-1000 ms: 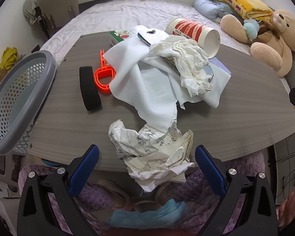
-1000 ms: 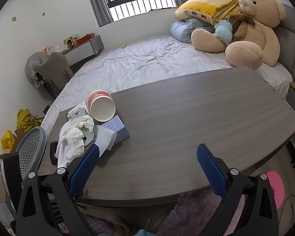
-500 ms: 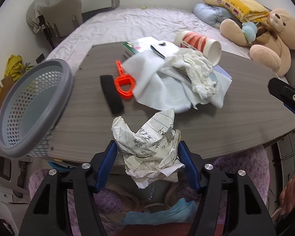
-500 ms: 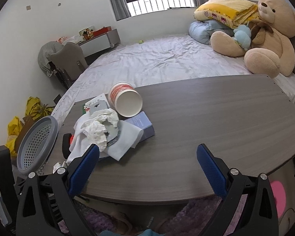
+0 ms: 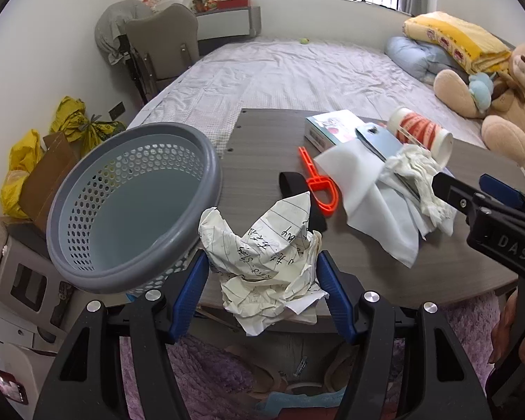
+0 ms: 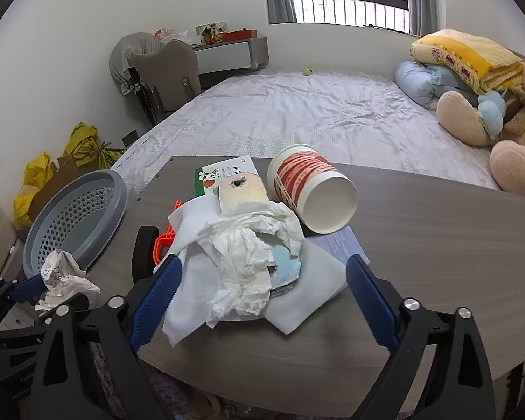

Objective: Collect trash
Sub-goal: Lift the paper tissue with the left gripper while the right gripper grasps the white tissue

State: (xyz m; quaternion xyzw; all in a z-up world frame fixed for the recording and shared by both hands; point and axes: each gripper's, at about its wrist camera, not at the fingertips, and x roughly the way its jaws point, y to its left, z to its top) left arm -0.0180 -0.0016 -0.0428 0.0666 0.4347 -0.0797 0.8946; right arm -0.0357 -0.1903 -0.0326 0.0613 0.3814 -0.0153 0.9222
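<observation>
The left gripper point(image 5: 259, 290) pinches a crumpled ball of lined paper point(image 5: 262, 259), both blue pads pressed into its sides, and the ball sits off the table point(image 5: 262, 133), just past its near edge. Right beside the ball, to the gripper's left, stands the grey perforated basket point(image 5: 133, 206), its rim almost touching the paper and its mouth tilted toward the gripper. Beyond the ball lie a black strap point(image 5: 290, 182) and an orange plastic clip point(image 5: 318, 182) on the wood.

Over on the right, the right gripper point(image 6: 262, 290) has its jaws apart and they have just been narrowing; the pads touch nothing. Between and just ahead of its fingers lies a wad of white tissue point(image 6: 248, 262) on top of a white cloth point(image 6: 308, 287), with a worn, torn pad of bluish material point(image 6: 287, 266) poking out underneath. Just past that heap a red-and-white paper cup point(image 6: 311, 189) lies on its side, open mouth facing the gripper. To the cup's left, a flat box with a green edge point(image 6: 224, 171) lies on the table, and a bluish booklet point(image 6: 339, 245) peeks out under the cloth on the gripper's right.

Further out, a bed point(image 6: 297, 115) runs behind the table, with a big teddy bear point(image 6: 507, 133) and folded blankets point(image 6: 458, 56) off to the right, and yellow bags point(image 6: 84, 143) on the floor far left.
</observation>
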